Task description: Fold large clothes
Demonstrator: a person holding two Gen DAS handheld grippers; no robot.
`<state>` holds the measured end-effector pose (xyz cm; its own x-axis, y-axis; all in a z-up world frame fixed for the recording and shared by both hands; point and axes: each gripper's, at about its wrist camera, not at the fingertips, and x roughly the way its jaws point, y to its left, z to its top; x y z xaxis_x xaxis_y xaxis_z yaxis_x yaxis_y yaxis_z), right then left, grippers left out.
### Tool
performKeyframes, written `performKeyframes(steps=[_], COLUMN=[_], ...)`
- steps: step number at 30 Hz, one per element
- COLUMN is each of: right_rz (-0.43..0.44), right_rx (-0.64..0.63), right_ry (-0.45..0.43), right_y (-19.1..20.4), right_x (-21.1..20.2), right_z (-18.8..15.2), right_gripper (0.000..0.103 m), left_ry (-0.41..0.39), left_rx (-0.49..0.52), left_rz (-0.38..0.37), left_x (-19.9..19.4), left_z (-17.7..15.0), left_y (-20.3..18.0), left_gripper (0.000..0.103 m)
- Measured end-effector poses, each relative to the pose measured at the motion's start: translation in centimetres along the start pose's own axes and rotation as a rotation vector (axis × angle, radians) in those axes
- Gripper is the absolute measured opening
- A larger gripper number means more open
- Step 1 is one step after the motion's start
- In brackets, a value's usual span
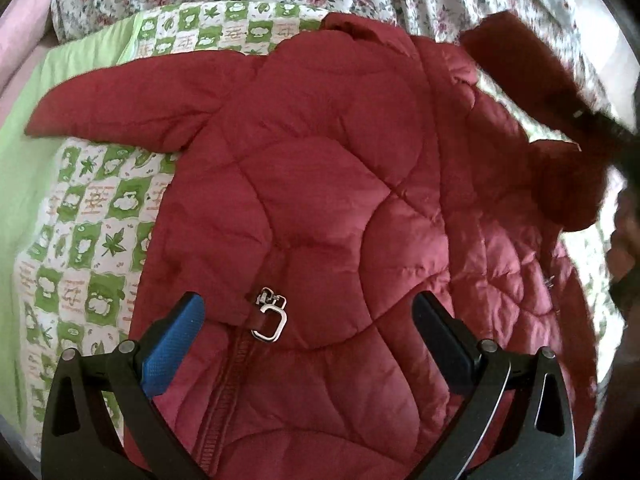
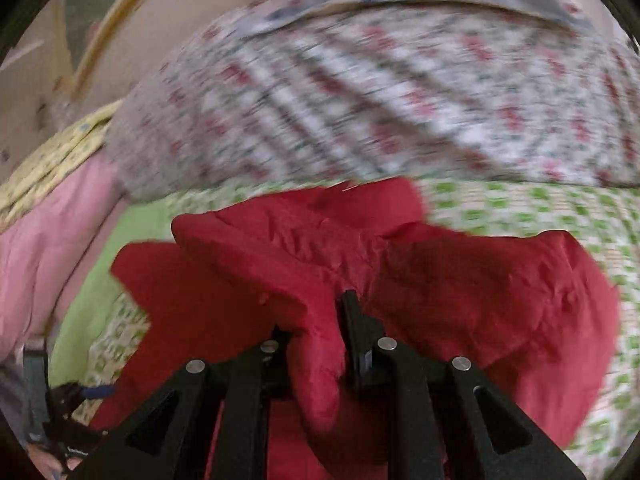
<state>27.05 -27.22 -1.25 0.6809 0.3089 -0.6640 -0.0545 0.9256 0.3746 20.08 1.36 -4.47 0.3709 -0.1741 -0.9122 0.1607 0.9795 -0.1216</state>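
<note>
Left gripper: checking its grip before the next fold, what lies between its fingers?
In the left wrist view the left gripper hangs open over the red jacket; its metal clasp and quilted fabric lie between, ungripped.

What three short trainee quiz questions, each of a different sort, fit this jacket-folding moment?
1. True or false: the right gripper is shut on a fold of the red quilted puffer jacket.
2. The left gripper is: A) shut on a sleeve, B) open above the jacket, C) out of view.
3. Fill in: the silver metal clasp lies between the left ____.

Key: 1 true; 2 B; 3 fingers.
</note>
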Motion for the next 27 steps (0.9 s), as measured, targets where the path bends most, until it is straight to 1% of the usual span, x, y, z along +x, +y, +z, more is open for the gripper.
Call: performKeyframes(steps=[2, 5, 6, 8, 11, 13, 15, 17, 18, 19, 21, 22, 23, 24, 25, 26, 27], right_rz=[0.032, 0.049, 0.054, 0.052, 0.051, 0.046, 0.049, 0.057, 0.058, 0.055, 0.052, 0.052, 0.054, 0.053, 0.051, 0.049, 0.05], right_rx=[-0.03, -0.114, -0.14, -0.186, -0.228, -0.244, -0.25, -0.248, -0.249, -0.252, -0.257, -0.258, -0.255, -0.255, -0.256, -0.256, -0.252], right_ry=[0.039, 0.097, 0.109, 0.136, 0.164, 0.169, 0.175, 0.179, 0.177, 0.177, 0.178, 0.179, 0.18, 0.192, 0.195, 0.194, 0.19], right_y=[2.3, 5.6, 6.3, 7.5, 8.0, 8.2, 8.0, 8.0, 8.1, 8.1, 8.2, 8.3, 8.1, 8.1, 8.0, 7.9, 7.8], right_x=[2.2, 5.0, 5.7, 6.5, 7.0, 7.0, 6.8, 6.7, 6.7, 6.6, 6.4, 6.5, 6.3, 6.1, 5.9, 5.6, 5.1], right_z=[-1.0, -3.0, -3.6, -4.9, -5.9, -6.3, -6.2, -6.2, -6.2, -6.2, -6.2, -6.3, -6.4, -6.4, -6.5, -6.5, -6.7], right_gripper=[0.015, 0.017, 0.019, 0.021, 0.022, 0.022, 0.028, 0.032, 0.032, 0.032, 0.033, 0.033, 0.035, 0.039, 0.042, 0.047, 0.05], left_ry=[-0.001, -0.014, -0.019, -0.019, -0.015, -0.002, 0.023, 0.048, 0.068, 0.081, 0.127, 0.145, 0.163, 0.171, 0.175, 0.163, 0.146], left_rx=[-0.024, -0.05, -0.06, -0.087, -0.116, -0.108, -0.099, -0.074, -0.07, -0.07, -0.059, -0.052, -0.039, -0.03, -0.026, -0.023, -0.018], left_rz=[-0.045, -0.101, -0.132, -0.19, -0.285, -0.357, -0.402, -0.463, -0.469, -0.467, -0.488, -0.498, -0.498, -0.488, -0.485, -0.488, -0.49], left_x=[-0.2, -0.7, -0.9, -0.8, -0.1, 1.0, 2.1, 3.5, 4.8, 5.4, 7.4, 8.0, 8.7, 9.1, 9.5, 9.2, 8.9], left_z=[0.4, 1.2, 1.7, 2.7, 4.8, 6.7, 8.4, 10.1, 11.2, 11.5, 12.6, 12.7, 12.9, 12.9, 13.0, 12.8, 12.8], left_y=[0.9, 2.2, 2.7, 3.6, 4.1, 3.7, 3.0, 1.8, 1.1, 0.9, -0.1, -0.5, -1.0, -1.2, -1.3, -1.1, -0.8], left_gripper=[0.103, 0.103, 0.103, 0.103, 0.103, 0.103, 0.103, 0.103, 0.103, 0.101, 0.075, 0.068, 0.05, 0.035, 0.033, 0.026, 0.019])
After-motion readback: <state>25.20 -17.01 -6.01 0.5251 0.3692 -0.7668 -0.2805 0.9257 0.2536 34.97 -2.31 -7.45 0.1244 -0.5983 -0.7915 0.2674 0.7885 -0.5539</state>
